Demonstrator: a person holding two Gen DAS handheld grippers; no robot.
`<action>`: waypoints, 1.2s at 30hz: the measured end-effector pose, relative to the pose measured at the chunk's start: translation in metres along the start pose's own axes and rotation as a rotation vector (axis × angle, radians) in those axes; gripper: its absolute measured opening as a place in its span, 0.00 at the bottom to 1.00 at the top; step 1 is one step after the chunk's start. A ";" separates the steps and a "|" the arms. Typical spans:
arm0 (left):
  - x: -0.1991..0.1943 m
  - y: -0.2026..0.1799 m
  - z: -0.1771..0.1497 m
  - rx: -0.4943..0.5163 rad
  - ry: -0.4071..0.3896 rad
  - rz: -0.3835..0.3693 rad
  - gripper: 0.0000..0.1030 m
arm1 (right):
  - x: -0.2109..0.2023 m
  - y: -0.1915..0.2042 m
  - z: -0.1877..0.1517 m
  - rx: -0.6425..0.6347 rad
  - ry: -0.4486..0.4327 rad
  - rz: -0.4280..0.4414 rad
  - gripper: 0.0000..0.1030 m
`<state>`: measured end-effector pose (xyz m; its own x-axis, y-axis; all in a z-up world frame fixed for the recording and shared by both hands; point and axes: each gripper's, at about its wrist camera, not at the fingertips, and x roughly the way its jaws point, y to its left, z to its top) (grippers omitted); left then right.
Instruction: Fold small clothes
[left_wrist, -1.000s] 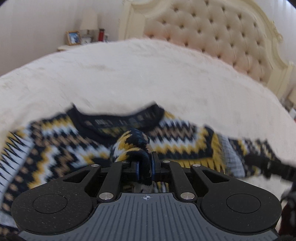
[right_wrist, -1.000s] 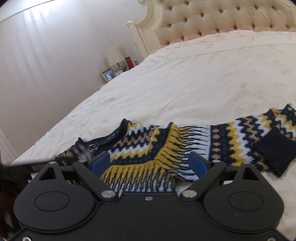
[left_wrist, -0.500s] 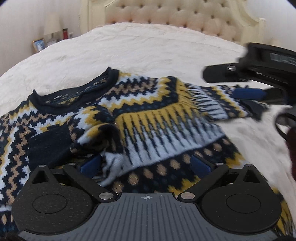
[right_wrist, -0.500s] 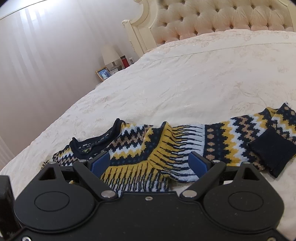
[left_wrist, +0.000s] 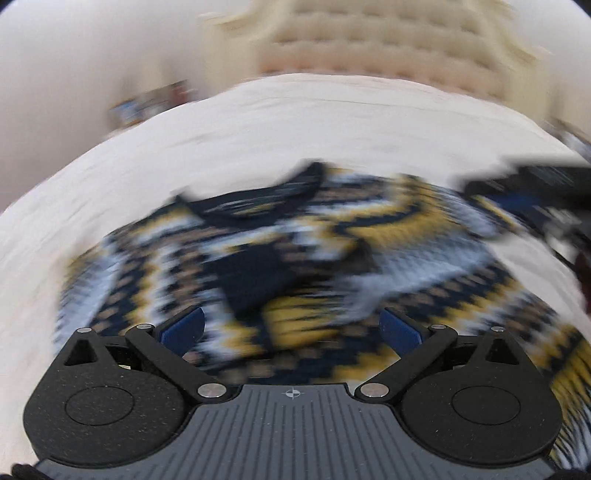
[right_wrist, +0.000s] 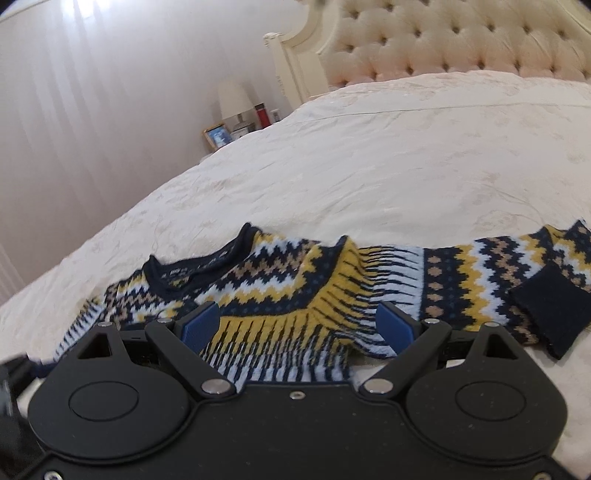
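Two wrist cameras, low over the bed, both aimed toward the headboard

Each looked forward and downward along its own tool, close above the patterned sweater (right_wrist: 295, 291) on the bed (right_wrist: 369, 166). The left view was motion-blurred and centred; the right view sat further right, angled leftward. Both shared the sweater (left_wrist: 295, 258), bedspread, tufted headboard (right_wrist: 461, 40) and nightstand.

Soft daylight through the curtain (right_wrist: 74, 110); the left wrist view smears with motion blur, the right stays sharp, edges bowed.

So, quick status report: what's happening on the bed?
Both grippers, left and right, open, empty. Sweater flat on bed, one sleeve still out. Nothing blocking.
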<state>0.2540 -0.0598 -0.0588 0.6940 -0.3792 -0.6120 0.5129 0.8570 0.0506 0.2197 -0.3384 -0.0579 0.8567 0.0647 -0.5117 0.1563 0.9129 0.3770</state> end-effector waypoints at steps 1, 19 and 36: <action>0.005 0.014 0.000 -0.057 0.004 0.031 1.00 | 0.001 0.003 -0.002 -0.018 0.001 0.001 0.90; 0.039 0.066 -0.037 -0.229 -0.047 0.146 1.00 | 0.014 0.043 -0.036 -0.231 0.037 0.007 0.90; 0.041 0.065 -0.038 -0.226 -0.047 0.147 1.00 | 0.059 0.137 -0.046 -0.550 0.112 -0.159 0.84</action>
<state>0.2965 -0.0061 -0.1107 0.7782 -0.2559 -0.5735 0.2826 0.9582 -0.0441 0.2690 -0.1915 -0.0716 0.7819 -0.0753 -0.6189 -0.0254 0.9880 -0.1524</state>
